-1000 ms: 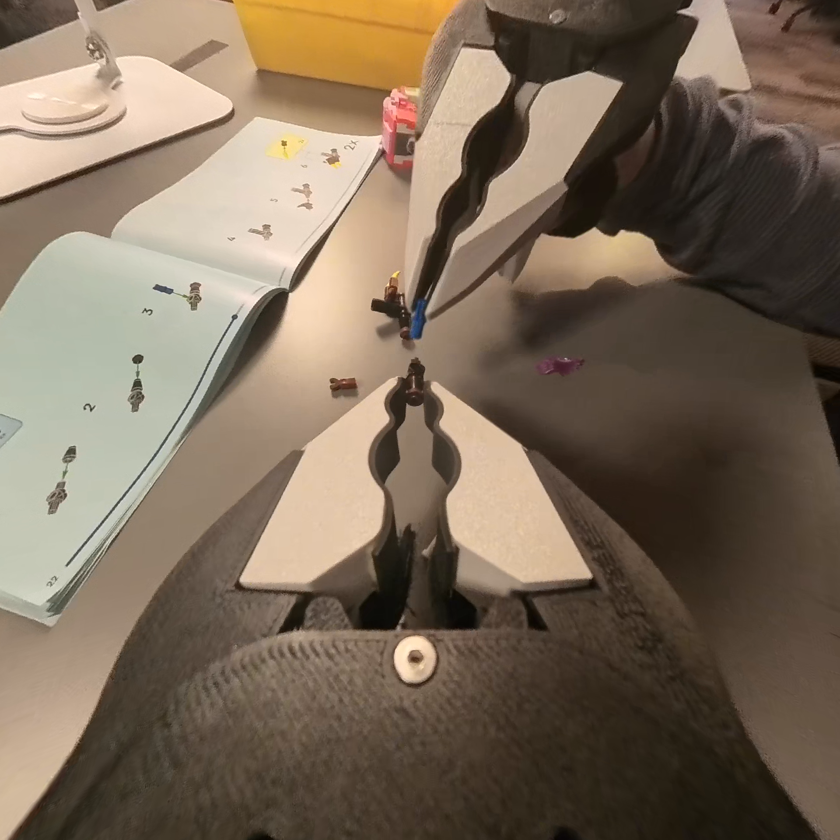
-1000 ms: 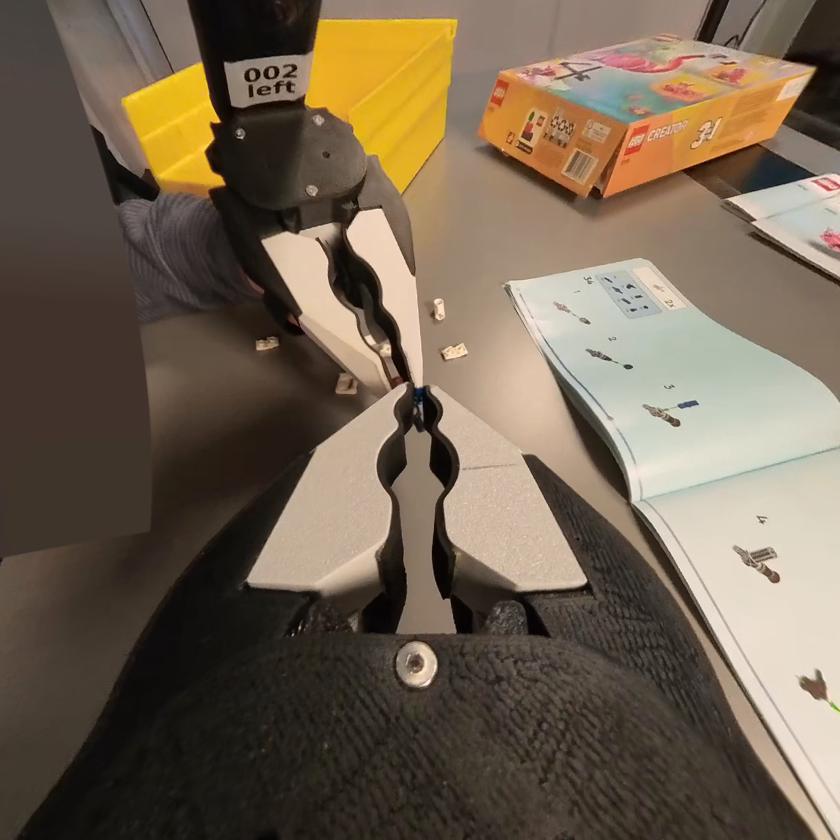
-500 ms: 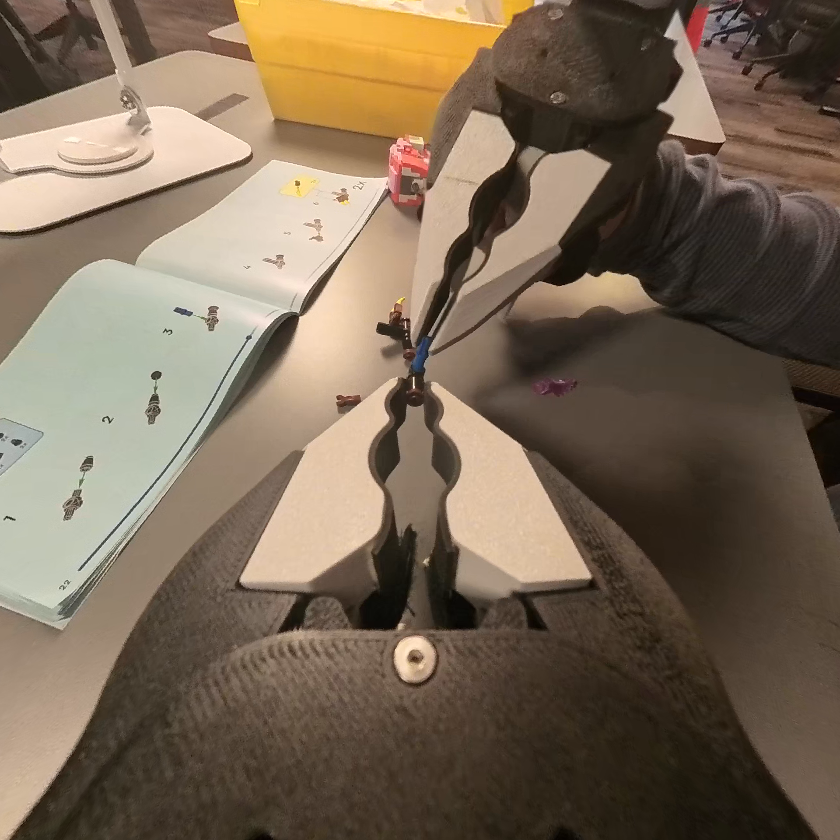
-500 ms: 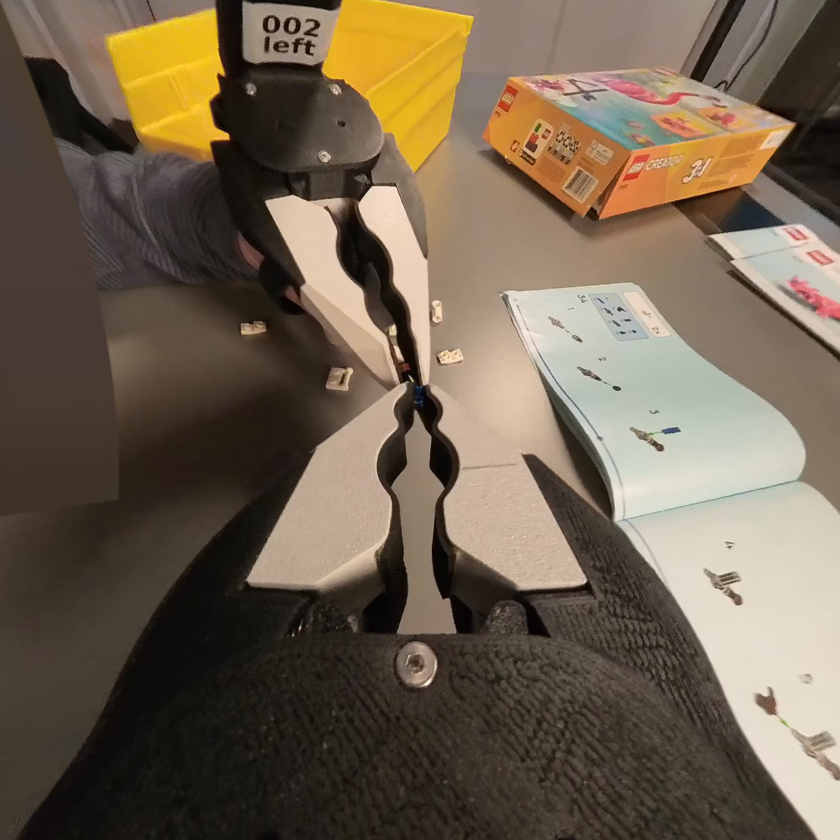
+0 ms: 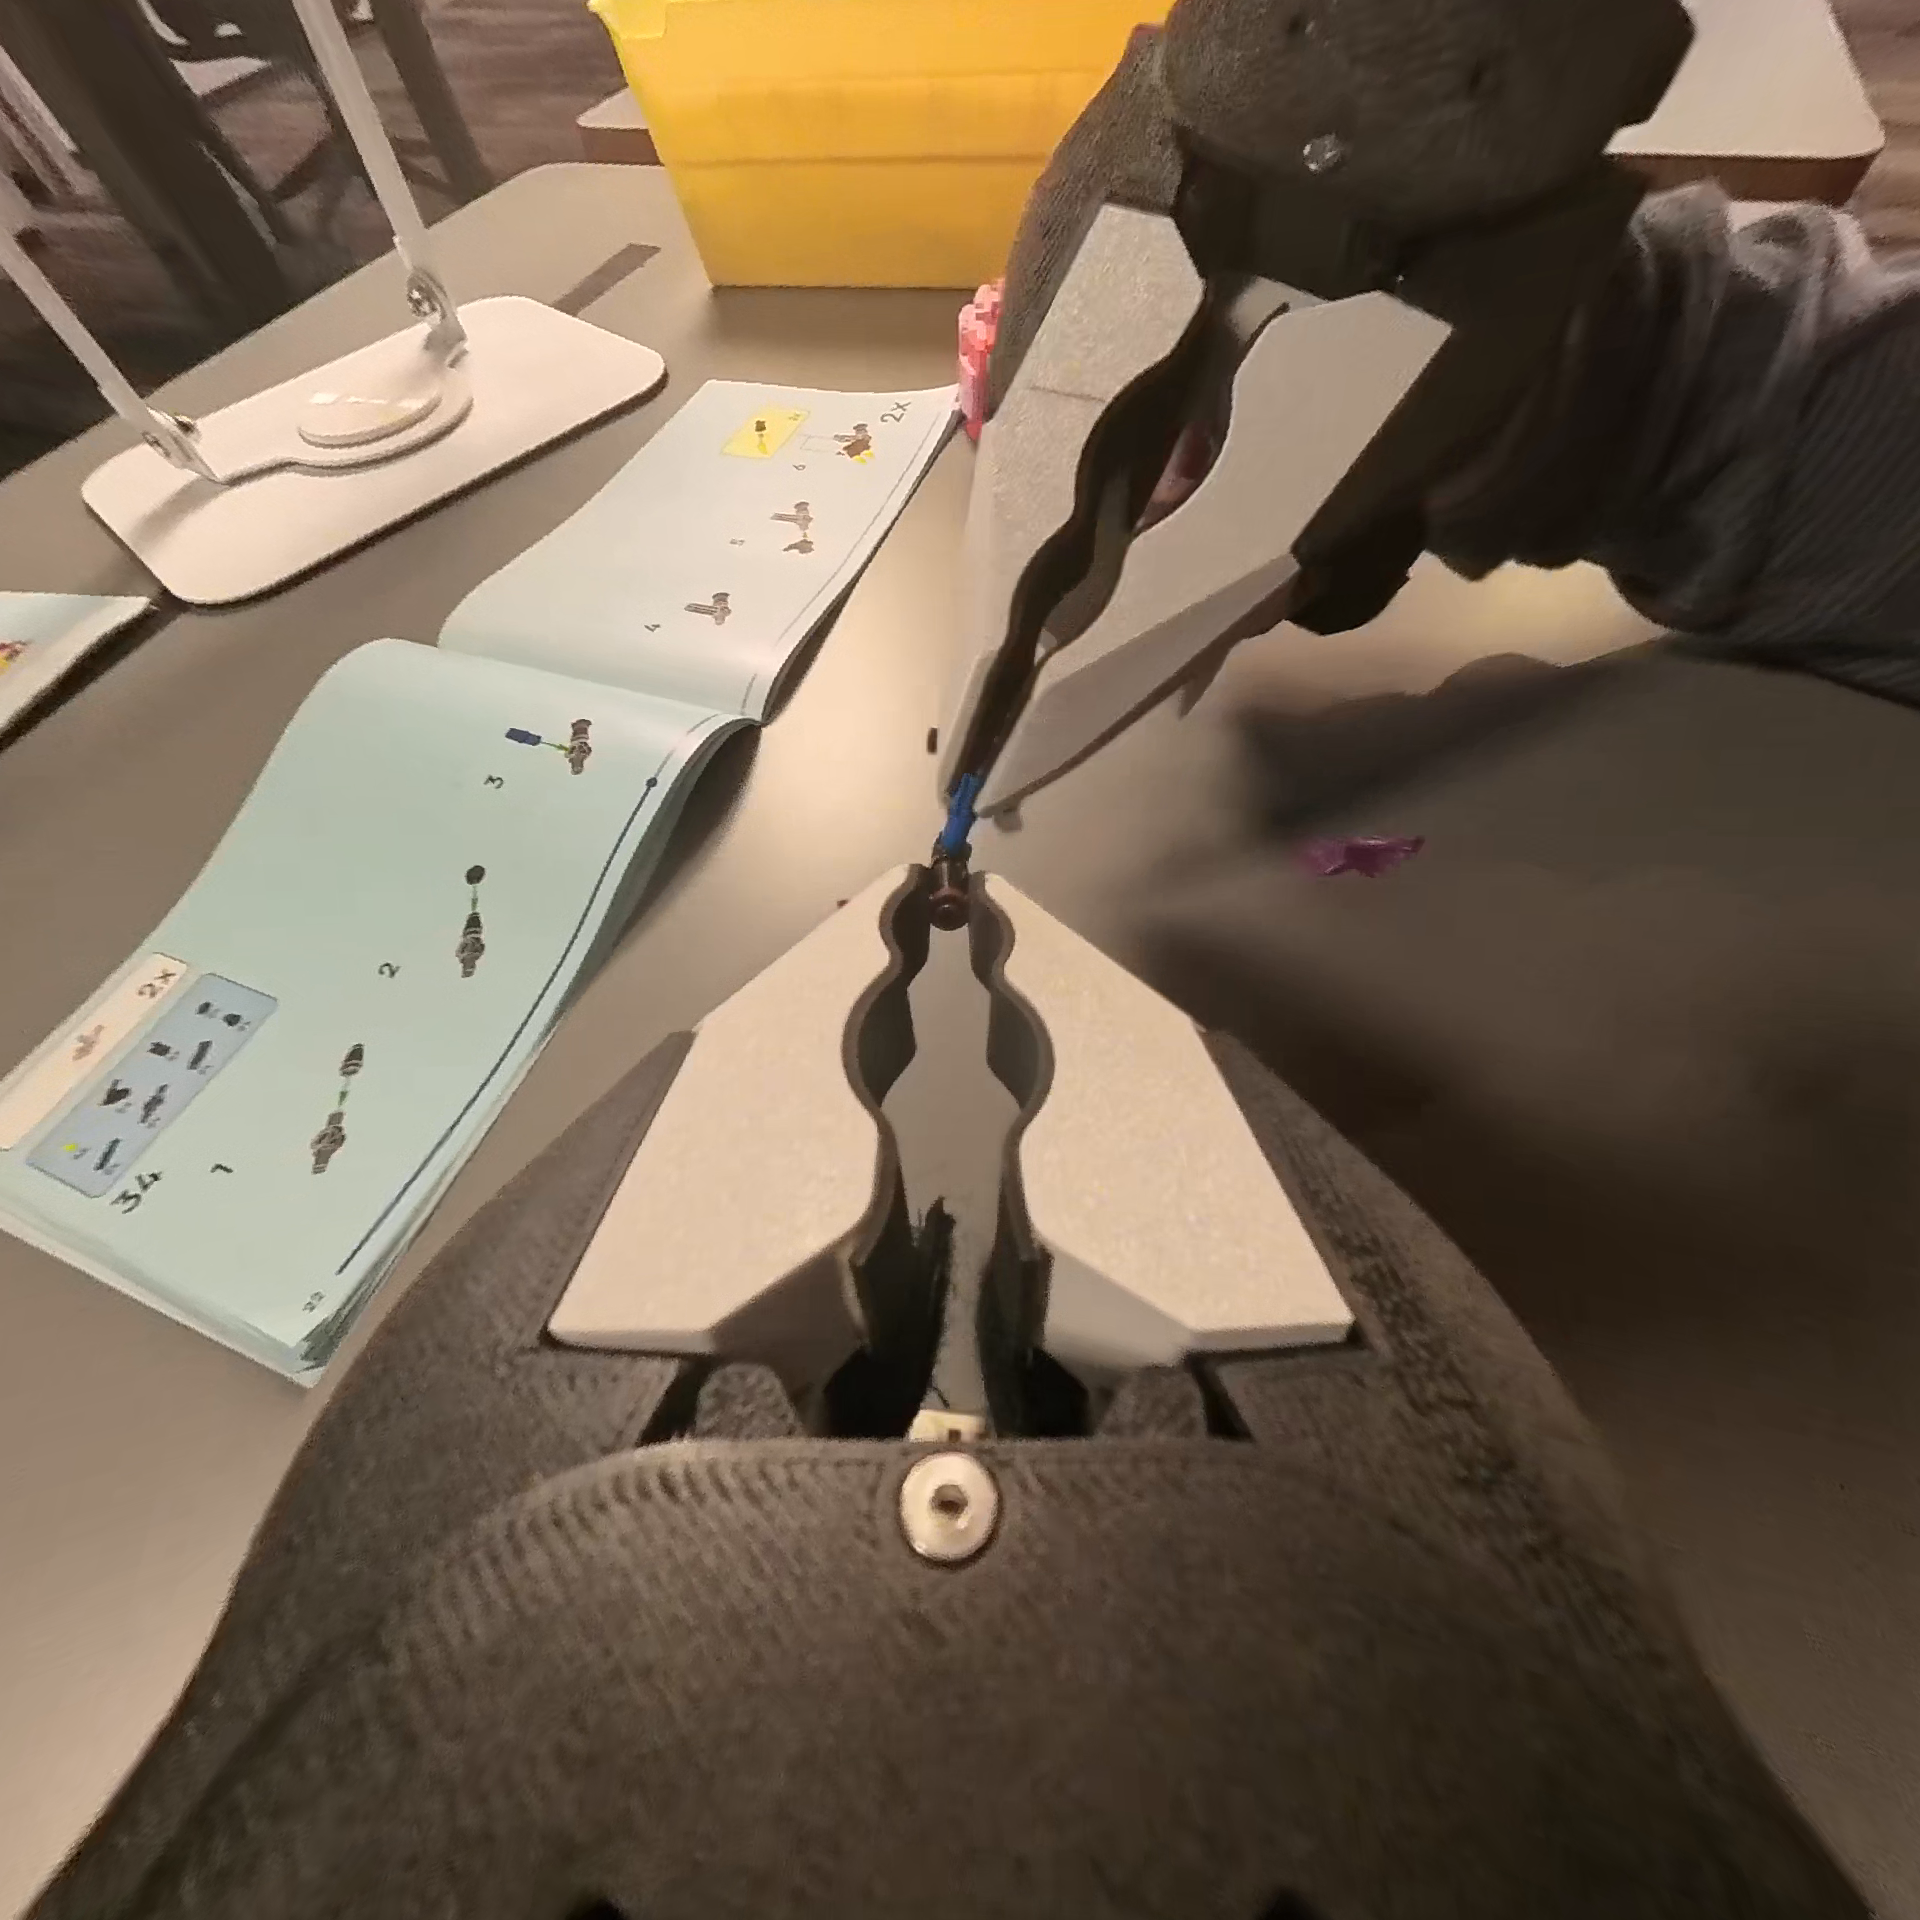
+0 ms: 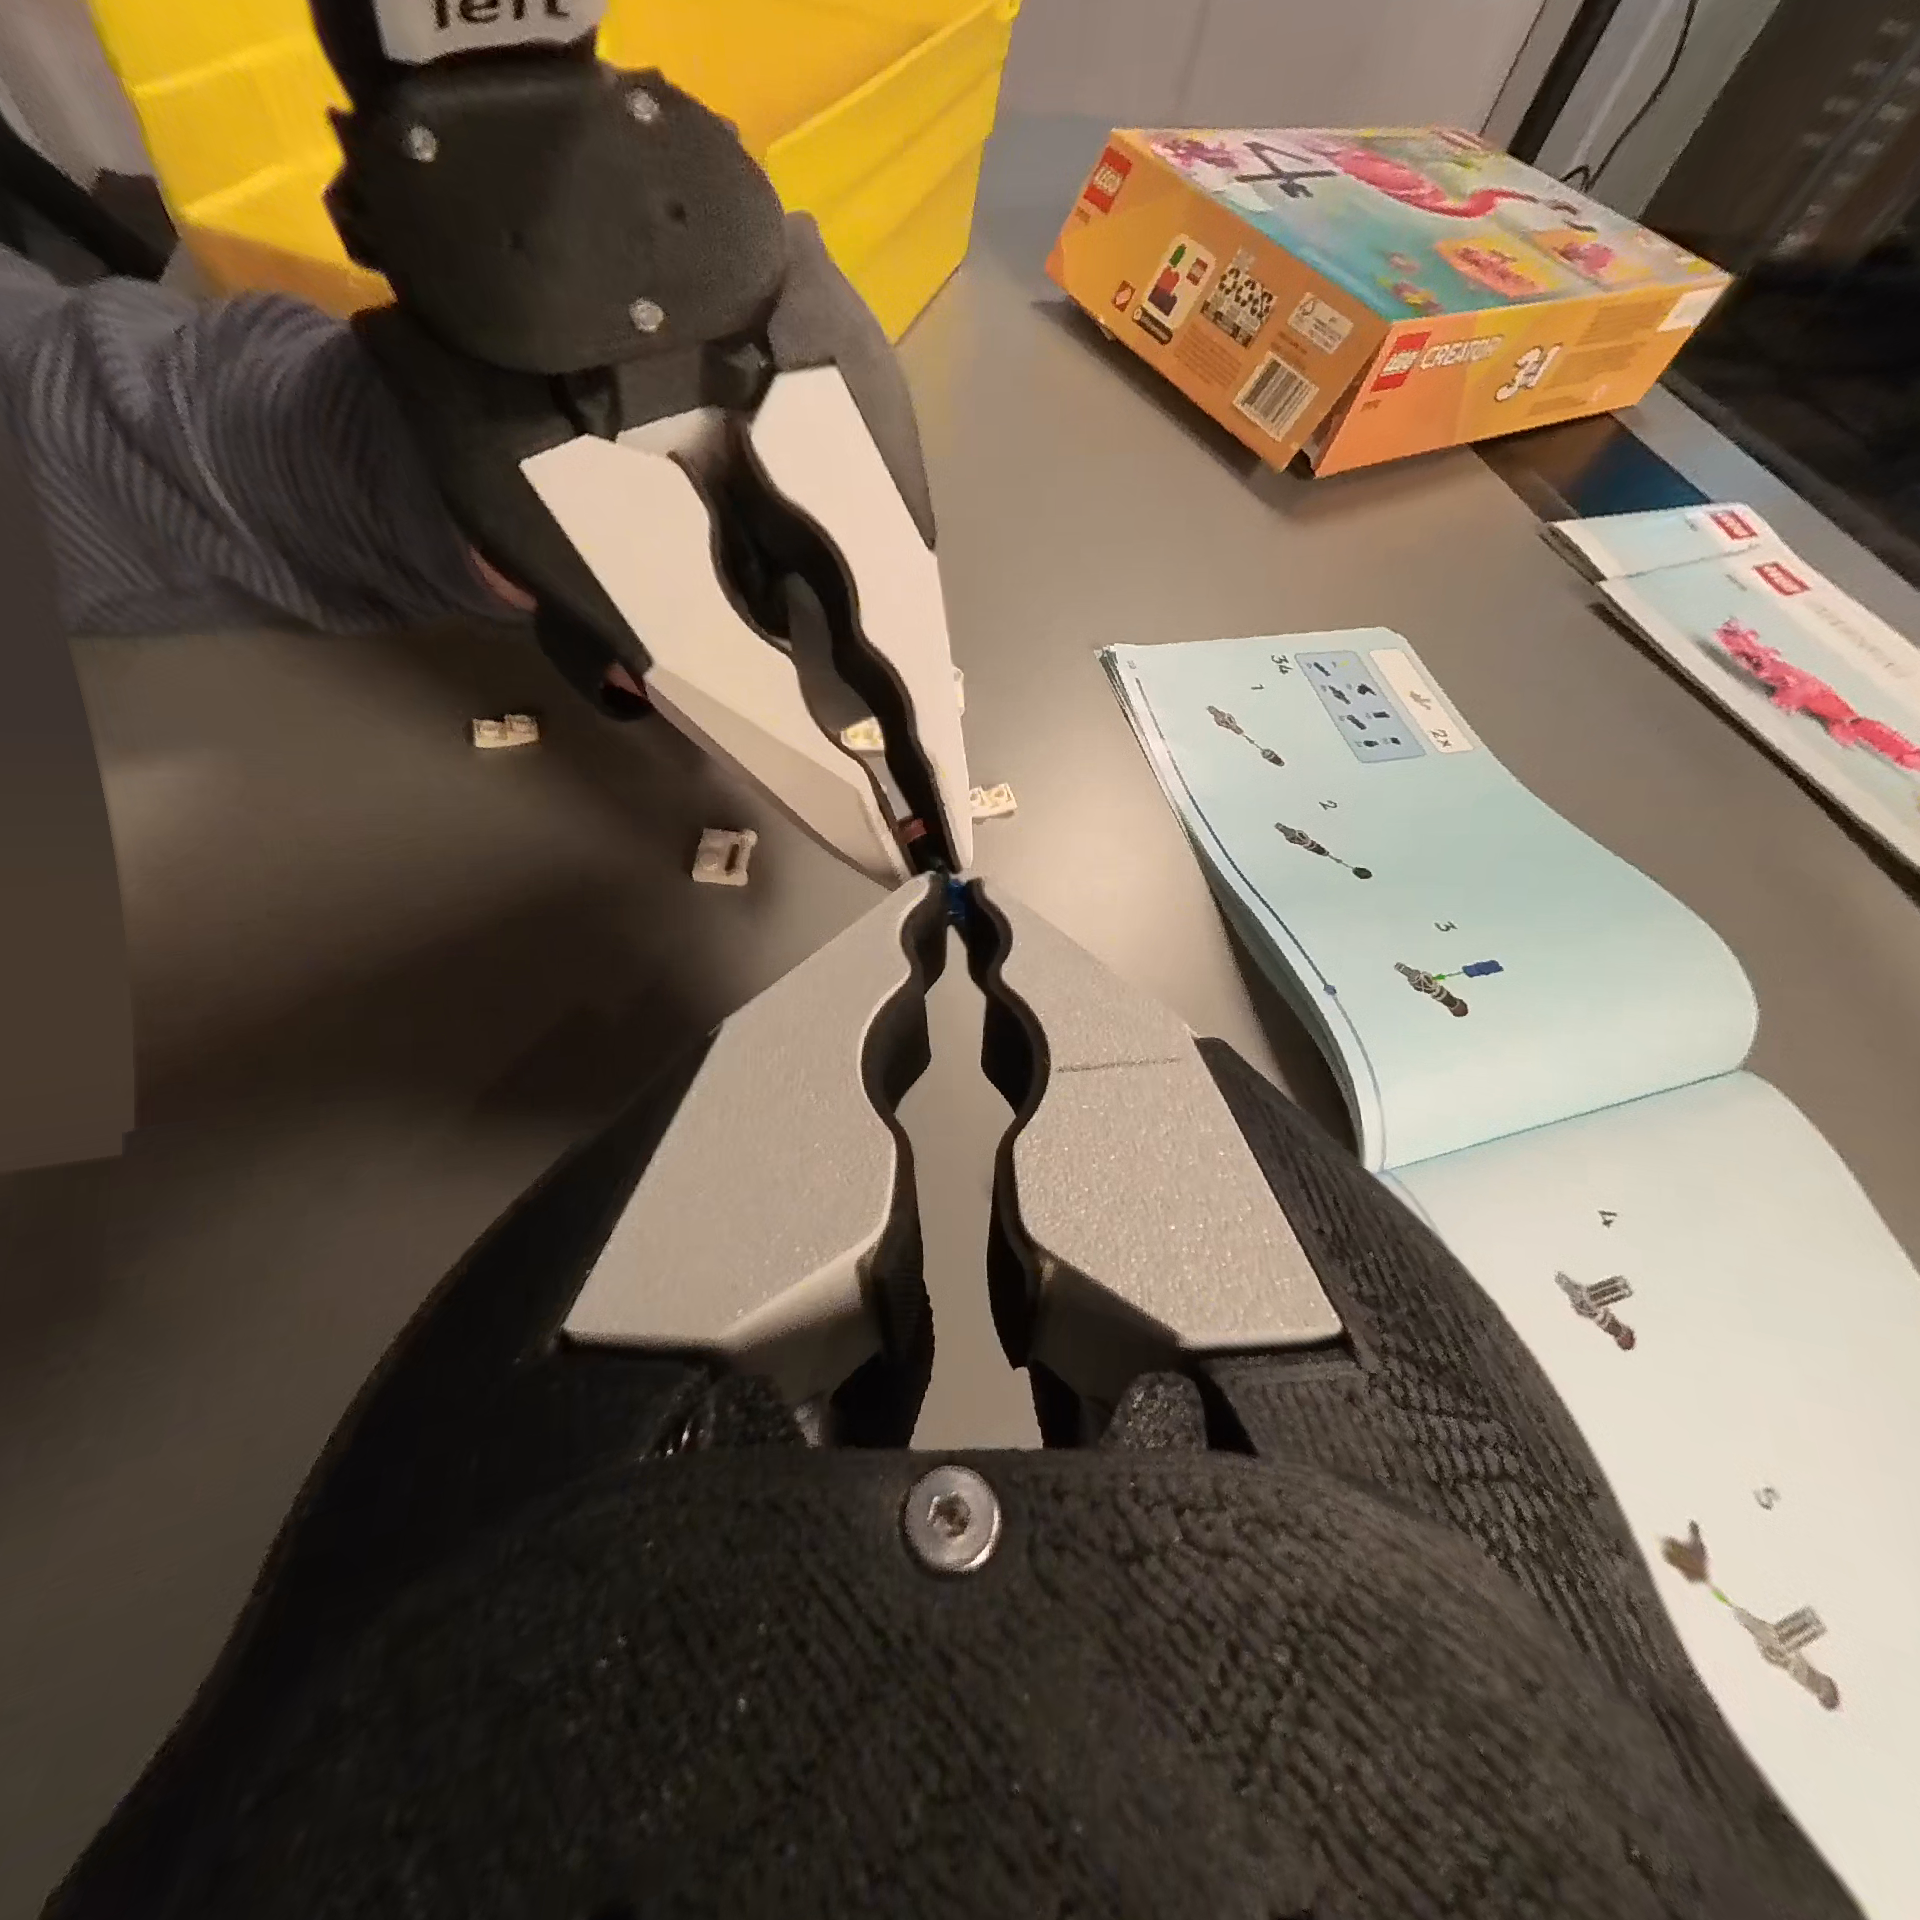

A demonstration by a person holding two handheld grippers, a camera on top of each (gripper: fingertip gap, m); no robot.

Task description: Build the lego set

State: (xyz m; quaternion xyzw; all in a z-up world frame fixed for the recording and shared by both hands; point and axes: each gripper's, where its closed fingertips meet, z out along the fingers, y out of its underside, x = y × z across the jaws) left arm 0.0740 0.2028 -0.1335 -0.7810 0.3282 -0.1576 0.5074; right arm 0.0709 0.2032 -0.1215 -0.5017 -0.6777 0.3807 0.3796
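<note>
My left gripper [image 5: 945, 902] is shut on a small dark brown toy piece [image 5: 945, 900], held above the grey table [image 5: 1558, 1039]. My right gripper [image 5: 982, 800] comes in from above in the left wrist view, shut on a small blue pin [image 5: 958, 812]. The pin's lower end meets the top of the brown piece. In the right wrist view my right gripper [image 6: 956, 902] grips the blue pin [image 6: 954, 900] at its fingertips, tip to tip with the left gripper [image 6: 930, 847], where the brown piece [image 6: 912, 828] shows between the pads.
An open pale blue instruction booklet [image 5: 416, 883] [image 6: 1455, 914] lies beside the grippers. A yellow bin [image 5: 883, 135], a white stand base [image 5: 343, 436], a purple piece [image 5: 1351, 854], small white bricks [image 6: 722, 857], an orange toy box [image 6: 1382, 291] and more booklets [image 6: 1766, 665] are on the table. A sleeved arm [image 5: 1766, 499] holds the right gripper. The tips of both grippers are at nearly the same place.
Both grippers have risen from the table and closed the gap between them. The blue pin, apart from the brown piece a second ago, now touches its top. Both grasps stay unchanged.
</note>
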